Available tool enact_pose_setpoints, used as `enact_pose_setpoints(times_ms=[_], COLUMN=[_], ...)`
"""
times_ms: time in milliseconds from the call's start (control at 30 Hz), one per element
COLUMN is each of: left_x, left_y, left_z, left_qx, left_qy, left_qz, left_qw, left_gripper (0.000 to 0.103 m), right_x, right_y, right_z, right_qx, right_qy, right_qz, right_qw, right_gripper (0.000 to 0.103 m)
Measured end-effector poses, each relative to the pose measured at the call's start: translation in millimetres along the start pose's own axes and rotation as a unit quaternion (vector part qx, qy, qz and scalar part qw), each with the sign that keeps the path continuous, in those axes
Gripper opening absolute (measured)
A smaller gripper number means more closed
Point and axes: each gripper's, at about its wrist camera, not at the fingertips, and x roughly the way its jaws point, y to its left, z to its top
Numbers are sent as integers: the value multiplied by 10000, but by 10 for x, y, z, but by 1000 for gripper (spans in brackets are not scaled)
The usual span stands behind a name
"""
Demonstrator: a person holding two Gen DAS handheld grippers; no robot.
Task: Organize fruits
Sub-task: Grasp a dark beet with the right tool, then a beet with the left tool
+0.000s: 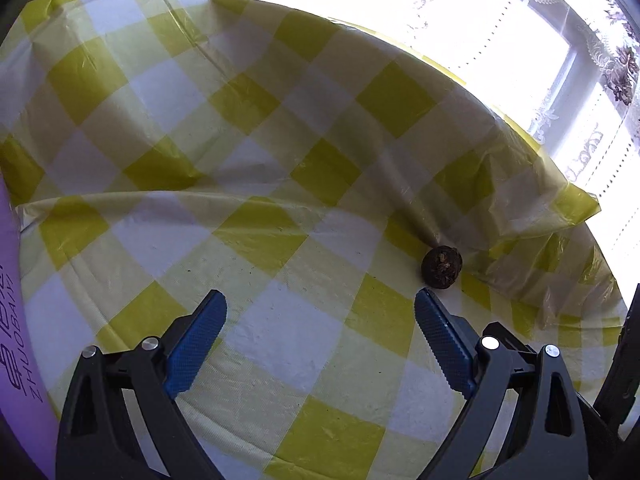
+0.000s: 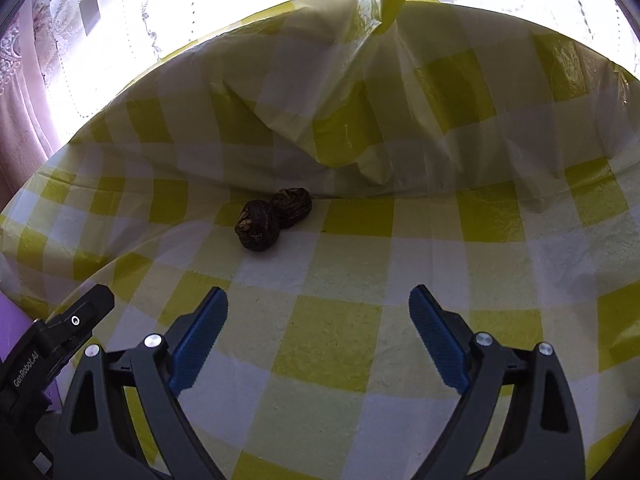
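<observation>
Two dark fruits (image 2: 276, 218) sit touching on the cloth (image 2: 328, 344) by its fold. Both grippers, left (image 1: 320, 316) and right (image 2: 318, 312), hang spread, empty. Small, probably firm: pinch across the middle.

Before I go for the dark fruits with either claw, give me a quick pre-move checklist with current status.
1. Left claw open and holding nothing: ok.
2. Right claw open and holding nothing: ok.
3. Fruits in sight: ok; the right wrist view shows two dark fruits, touching each other.
4. Single fruit ahead of left claw: ok; one dark fruit lies just beyond its right finger tip.
5. Container for sorting: cannot tell, none in view.
6. Flat surface: not ok; the checkered tablecloth is bunched up behind the fruits.
</observation>
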Motion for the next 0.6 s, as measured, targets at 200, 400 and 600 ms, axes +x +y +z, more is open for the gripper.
enact_pose_setpoints(times_ms=[200,400,600], left_x=[-22,-26,-41], left_y=[22,34,23], left_z=[9,9,0], left_qx=[-53,-78,-70], left_qy=[-59,-79,-154], left_qz=[30,28,64], left_qw=[10000,9999,9998], left_gripper=[92,92,92], right_x=[220,385,719], right_y=[35,218,630], right_z=[181,315,462], right_qx=[-123,-307,-837], right_qy=[57,48,366], right_qz=[-208,44,-82], right_qw=[9997,9995,9958], right_gripper=[92,89,64])
